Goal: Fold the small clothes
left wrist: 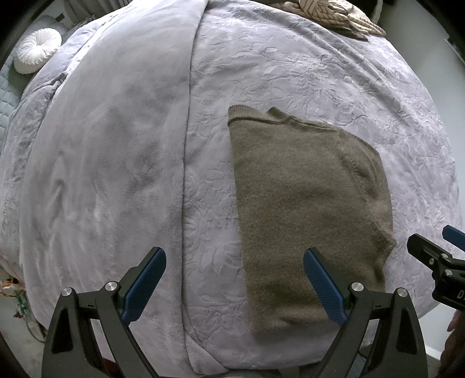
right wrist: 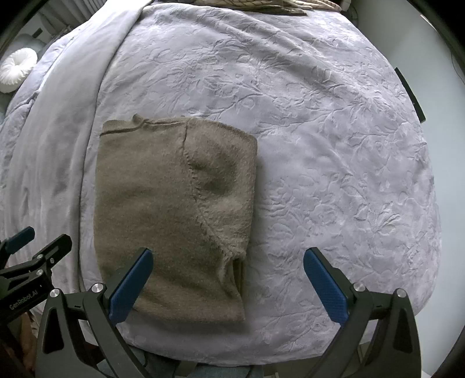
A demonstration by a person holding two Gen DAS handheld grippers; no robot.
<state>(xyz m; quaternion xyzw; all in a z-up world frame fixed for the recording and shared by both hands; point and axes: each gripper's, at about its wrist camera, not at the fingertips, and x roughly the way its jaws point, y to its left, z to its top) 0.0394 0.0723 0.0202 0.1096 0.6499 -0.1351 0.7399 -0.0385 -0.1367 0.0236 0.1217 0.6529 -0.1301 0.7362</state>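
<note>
An olive-brown knit sweater (left wrist: 308, 209) (right wrist: 174, 203) lies folded into a tall rectangle on the lavender bedspread (left wrist: 290, 72) (right wrist: 334, 145), collar end away from me. My left gripper (left wrist: 235, 279) hovers open above the sweater's near left corner, nothing between its blue pads. My right gripper (right wrist: 228, 279) is open too, its left pad over the sweater's near edge and its right pad over bare bedspread. Each gripper shows at the edge of the other's view: the right gripper (left wrist: 436, 256), the left gripper (right wrist: 32, 250).
A smooth grey blanket (left wrist: 101, 174) covers the bed's left half. A round white pleated cushion (left wrist: 36, 53) (right wrist: 16, 69) sits at the far left. Striped beige clothes (left wrist: 328, 13) are piled at the far edge. The bed's near edge runs just below the sweater.
</note>
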